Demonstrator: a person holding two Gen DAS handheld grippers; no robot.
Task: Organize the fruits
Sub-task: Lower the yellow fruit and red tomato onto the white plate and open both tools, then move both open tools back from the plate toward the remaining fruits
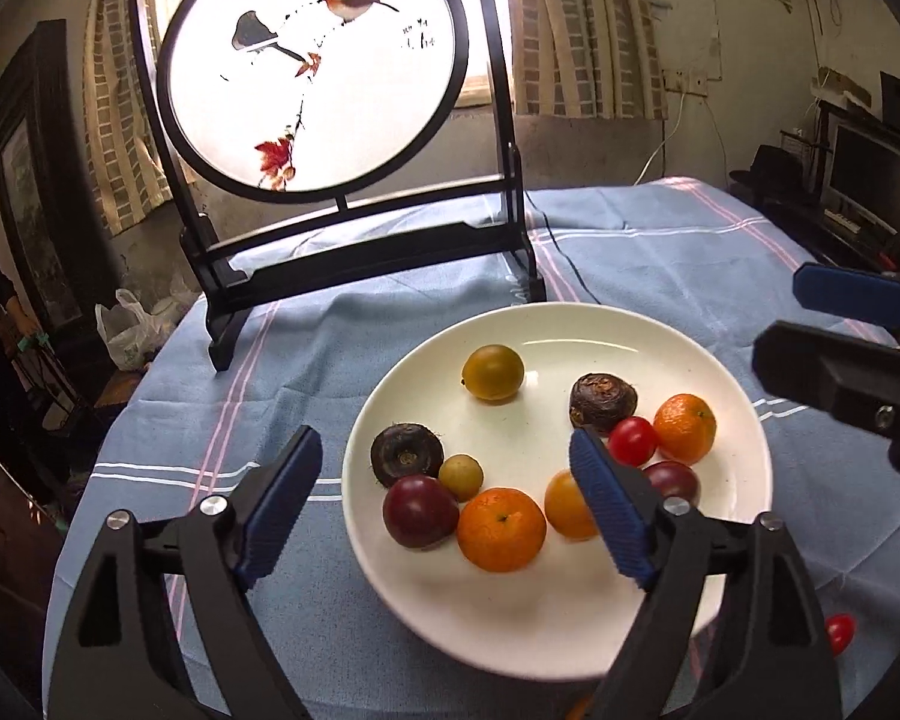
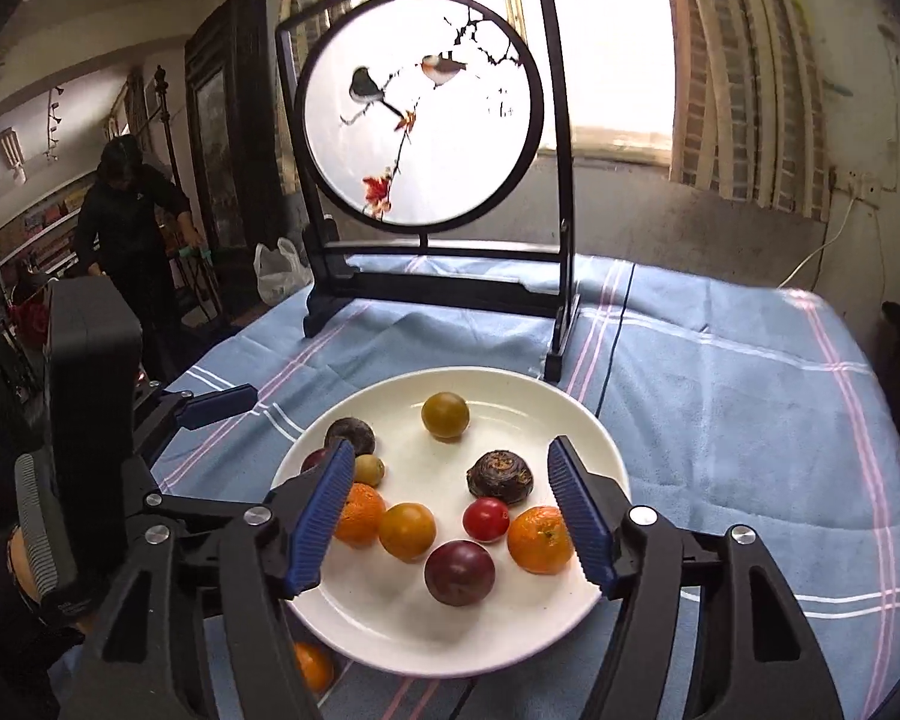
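Note:
A white plate [image 1: 570,330] [image 2: 390,630] on the blue cloth holds several fruits: two mandarins [image 1: 501,530] [image 2: 540,540], two yellow tomatoes [image 1: 492,372] [image 2: 445,415], a red cherry tomato [image 1: 632,441] [image 2: 485,519], dark plums [image 1: 420,511] [image 2: 459,573], two dark brown water chestnuts [image 1: 407,455] [image 2: 500,476] and a small green fruit [image 1: 461,477]. My left gripper [image 1: 444,504] is open and empty above the plate's near left part. My right gripper [image 2: 450,522] is open and empty above the plate's near half. A mandarin [image 2: 313,667] and a red tomato [image 1: 840,633] lie on the cloth beside the plate.
A black-framed round bird screen [image 1: 312,66] [image 2: 420,114] stands on the blue striped tablecloth [image 1: 660,252] [image 2: 720,390] behind the plate. The right gripper shows at the right edge of the left view [image 1: 840,330]. A person [image 2: 129,216] stands beyond the table's left side.

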